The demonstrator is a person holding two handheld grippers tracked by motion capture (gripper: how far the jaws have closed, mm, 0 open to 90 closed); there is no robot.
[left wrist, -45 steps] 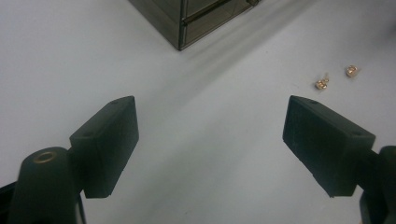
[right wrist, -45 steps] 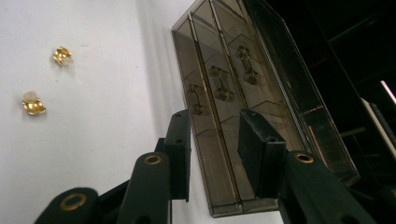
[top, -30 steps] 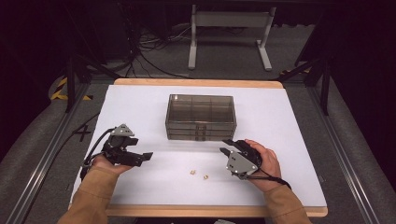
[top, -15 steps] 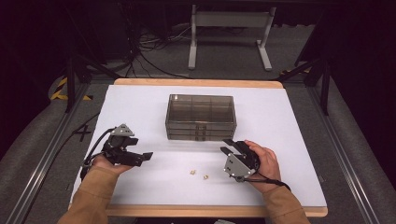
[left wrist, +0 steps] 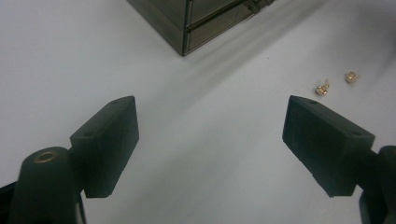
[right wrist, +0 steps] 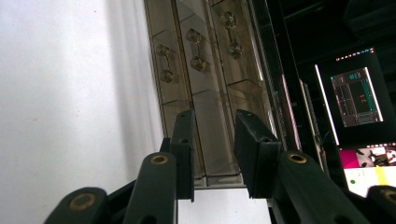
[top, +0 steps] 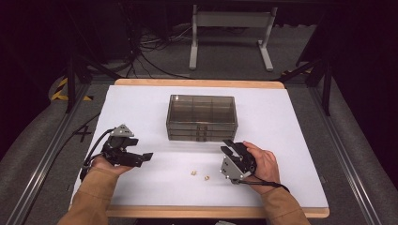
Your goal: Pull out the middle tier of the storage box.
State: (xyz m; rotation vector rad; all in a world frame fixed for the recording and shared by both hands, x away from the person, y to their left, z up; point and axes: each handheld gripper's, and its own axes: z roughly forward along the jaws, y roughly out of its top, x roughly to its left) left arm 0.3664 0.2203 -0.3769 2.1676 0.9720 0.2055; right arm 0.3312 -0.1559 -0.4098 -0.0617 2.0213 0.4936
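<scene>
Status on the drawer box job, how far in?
Done: nothing visible yet; the drawer box looks fully shut. In hand: the right gripper, jaws apart and empty, points at the drawer fronts, likely to pull one open. Remaining: the two gold pieces lie loose on the table; the left gripper is open and empty.

A white table (top: 141, 108) stands before a grey metal stand (top: 230, 19) and tangled floor cables (top: 149, 58).

No text or label is legible anywhere.
</scene>
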